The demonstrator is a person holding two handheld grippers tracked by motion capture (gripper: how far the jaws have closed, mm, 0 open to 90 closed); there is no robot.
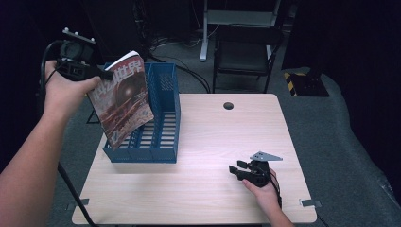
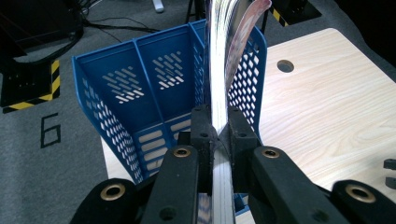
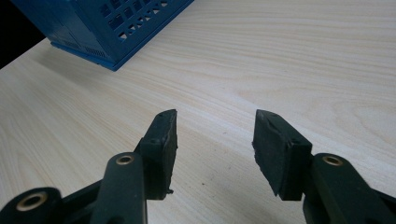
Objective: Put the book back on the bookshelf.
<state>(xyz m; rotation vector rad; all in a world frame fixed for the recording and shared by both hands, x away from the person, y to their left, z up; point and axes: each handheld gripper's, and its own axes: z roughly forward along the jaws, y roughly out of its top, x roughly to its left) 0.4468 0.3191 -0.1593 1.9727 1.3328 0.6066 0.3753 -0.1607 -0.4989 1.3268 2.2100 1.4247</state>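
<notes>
A magazine with a reddish cover hangs tilted above the left part of a blue file rack, lower corner down by the rack's front. My left gripper is shut on the magazine's upper left edge. In the left gripper view the two jaws pinch the magazine's page edge, with the rack's compartments behind and below. My right gripper rests low over the table's front right, open, nothing between its fingertips.
The wooden table has a cable hole near its far edge. A corner of the blue rack lies ahead and left of the right gripper. A black chair stands behind the table.
</notes>
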